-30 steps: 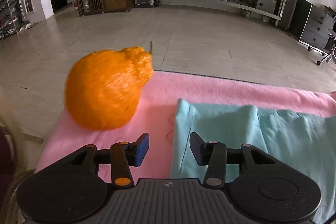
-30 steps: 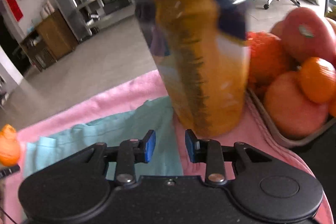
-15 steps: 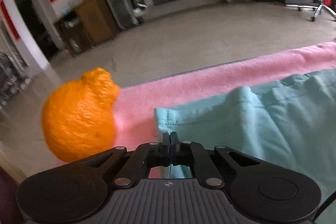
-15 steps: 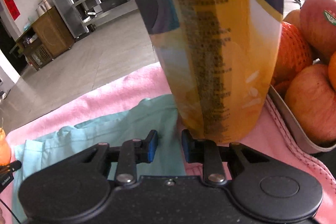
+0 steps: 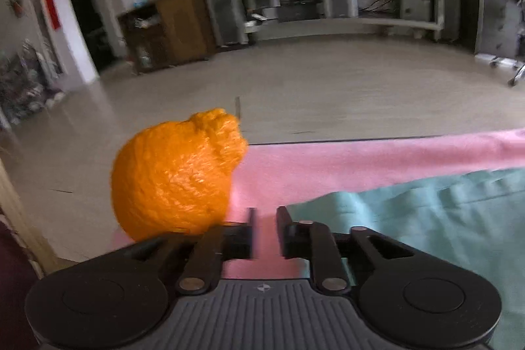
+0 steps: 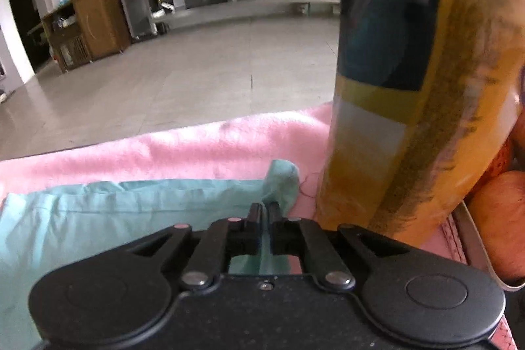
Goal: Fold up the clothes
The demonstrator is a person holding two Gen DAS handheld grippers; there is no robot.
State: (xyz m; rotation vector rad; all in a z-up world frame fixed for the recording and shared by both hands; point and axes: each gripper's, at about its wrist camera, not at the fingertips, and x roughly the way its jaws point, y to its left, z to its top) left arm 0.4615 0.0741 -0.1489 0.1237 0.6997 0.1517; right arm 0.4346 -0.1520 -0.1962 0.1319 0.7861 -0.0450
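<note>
Teal fabric, the garment (image 6: 98,218) to be folded, lies flat on the pink blanket (image 6: 197,146) covering the desk. The right tool (image 6: 265,212) has just been closing and now pinches the garment's corner at its 12 o'clock, a tall orange bottle (image 6: 410,120) close at 2 o'clock. The left tool (image 5: 264,215) has just been opening; its jaws stand a little apart over bare blanket, the garment's edge at 2 o'clock, a bumpy orange citrus (image 5: 177,176) at 10 o'clock. Done well, the left would probably re-seat on its corner before both lift together, keeping clear of bottle and fruit.
</note>
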